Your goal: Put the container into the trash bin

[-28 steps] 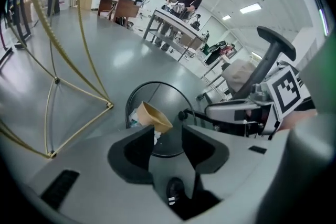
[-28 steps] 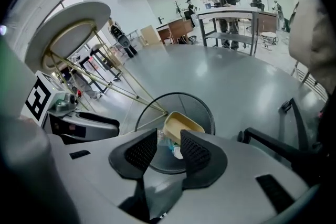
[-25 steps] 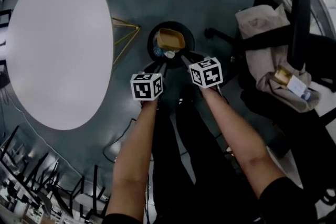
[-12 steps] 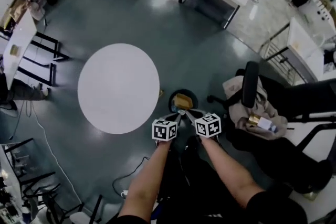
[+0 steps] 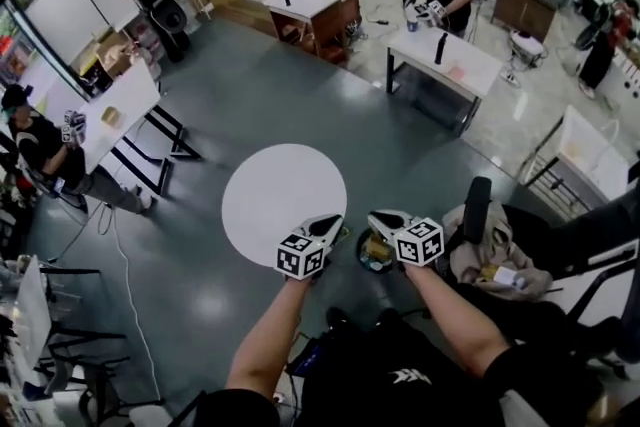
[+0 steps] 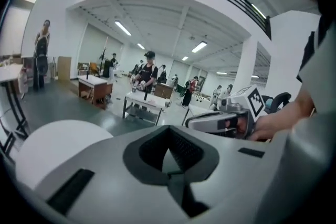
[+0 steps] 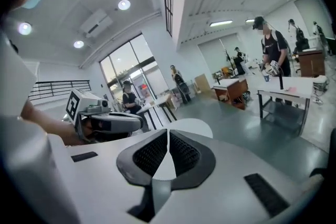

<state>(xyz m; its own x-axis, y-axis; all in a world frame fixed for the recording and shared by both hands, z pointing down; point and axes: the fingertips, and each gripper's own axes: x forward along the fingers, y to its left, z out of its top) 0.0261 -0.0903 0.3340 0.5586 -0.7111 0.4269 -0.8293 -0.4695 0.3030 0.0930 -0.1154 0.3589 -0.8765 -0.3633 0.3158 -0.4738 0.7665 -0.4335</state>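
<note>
Head view: we are looking down on a tan, shallow container (image 5: 377, 248), lying inside the dark round trash bin (image 5: 365, 264), just right of the white round table (image 5: 280, 200).
Count: we are seeing one container, one trash bin, two grippers.
Left: we are holding the left gripper (image 5: 333, 220) closed, empty.
Right: we are holding the right gripper (image 5: 374, 216) closed, empty.

left gripper (image 5: 328, 221): closed | right gripper (image 5: 378, 216): closed (held side by side)

Black T-shirt (image 5: 375, 360), white chest print (image 5: 405, 377)
</note>
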